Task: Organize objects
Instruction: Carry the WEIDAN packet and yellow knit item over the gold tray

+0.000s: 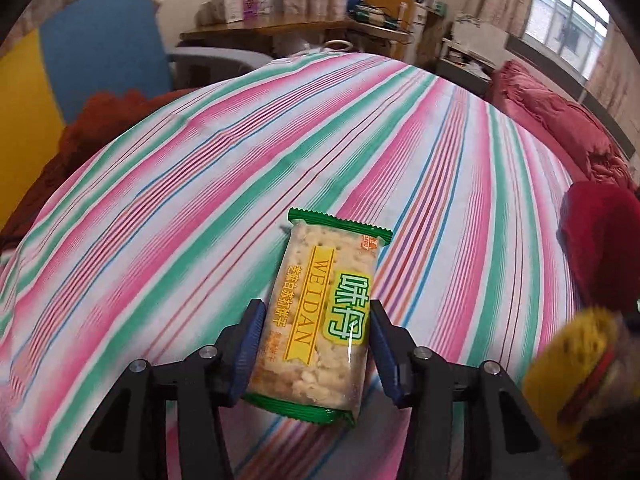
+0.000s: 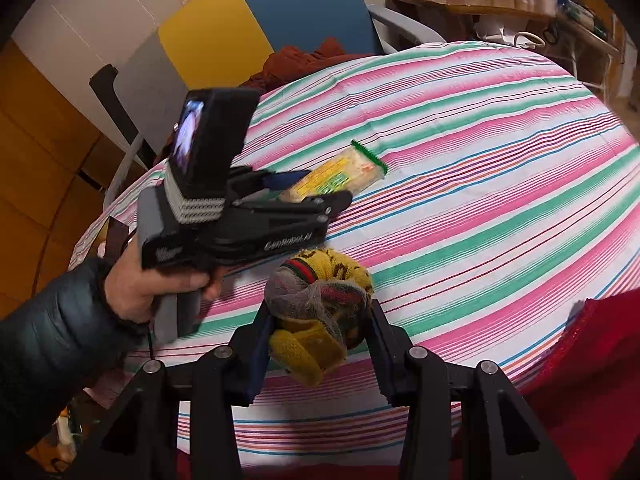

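Note:
A cracker packet (image 1: 320,312) with green ends and a yellow label lies lengthwise on the striped tablecloth (image 1: 200,200), between the blue pads of my left gripper (image 1: 316,308). Both pads touch its sides, so the gripper is shut on it. The right wrist view shows the same gripper (image 2: 316,188) from the side, held by a hand (image 2: 140,292), with the packet (image 2: 340,176) sticking out ahead. My right gripper (image 2: 320,308) is shut on a yellow knitted bundle (image 2: 320,300) with red and green stripes, wrapped in mesh, just above the cloth. That bundle (image 1: 576,364) also shows at the lower right.
A dark red cloth (image 2: 592,360) lies at the table's right edge, also seen as a red cloth (image 1: 600,240) from the left wrist. A rust-coloured garment (image 2: 300,60) and a blue and yellow panel (image 2: 260,20) stand behind the table. A cluttered wooden desk (image 1: 280,28) is farther back.

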`<state>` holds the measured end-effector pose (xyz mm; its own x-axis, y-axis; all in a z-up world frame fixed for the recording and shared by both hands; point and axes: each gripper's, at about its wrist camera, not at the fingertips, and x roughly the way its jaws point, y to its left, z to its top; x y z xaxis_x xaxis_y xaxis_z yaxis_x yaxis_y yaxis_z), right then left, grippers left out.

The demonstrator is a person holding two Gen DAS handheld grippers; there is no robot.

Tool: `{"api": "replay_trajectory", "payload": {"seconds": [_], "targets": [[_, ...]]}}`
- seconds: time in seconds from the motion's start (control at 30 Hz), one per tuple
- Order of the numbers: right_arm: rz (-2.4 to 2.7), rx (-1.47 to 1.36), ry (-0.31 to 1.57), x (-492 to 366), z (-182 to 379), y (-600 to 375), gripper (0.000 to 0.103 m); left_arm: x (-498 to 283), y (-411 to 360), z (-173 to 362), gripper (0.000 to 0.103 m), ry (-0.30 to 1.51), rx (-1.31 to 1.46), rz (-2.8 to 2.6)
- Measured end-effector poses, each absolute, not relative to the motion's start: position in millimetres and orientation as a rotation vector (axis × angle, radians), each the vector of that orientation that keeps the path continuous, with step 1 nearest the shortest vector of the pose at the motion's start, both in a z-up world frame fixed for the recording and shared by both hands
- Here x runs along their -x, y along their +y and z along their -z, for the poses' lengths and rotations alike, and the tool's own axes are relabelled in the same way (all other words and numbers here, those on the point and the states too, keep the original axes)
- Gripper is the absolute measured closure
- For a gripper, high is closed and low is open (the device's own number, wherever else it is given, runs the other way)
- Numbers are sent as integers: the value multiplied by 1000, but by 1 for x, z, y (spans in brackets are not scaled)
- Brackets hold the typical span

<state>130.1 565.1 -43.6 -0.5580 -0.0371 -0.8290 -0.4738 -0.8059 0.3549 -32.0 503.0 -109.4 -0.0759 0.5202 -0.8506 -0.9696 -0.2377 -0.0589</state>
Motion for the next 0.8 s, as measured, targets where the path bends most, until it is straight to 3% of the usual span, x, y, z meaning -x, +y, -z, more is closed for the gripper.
{"api": "replay_trajectory", "payload": {"seconds": [0.27, 0.5, 0.8], "targets": [[-2427, 1359, 773, -124, 46, 563, 56, 21, 399, 100, 52, 572, 1052, -1806], [-2423, 1466, 569, -113, 47, 548, 56, -2, 315, 96, 52, 513, 1045, -1956], [-2416, 1412, 451, -118, 39, 546, 57, -13, 304, 103, 52, 470, 936, -2008]]}}
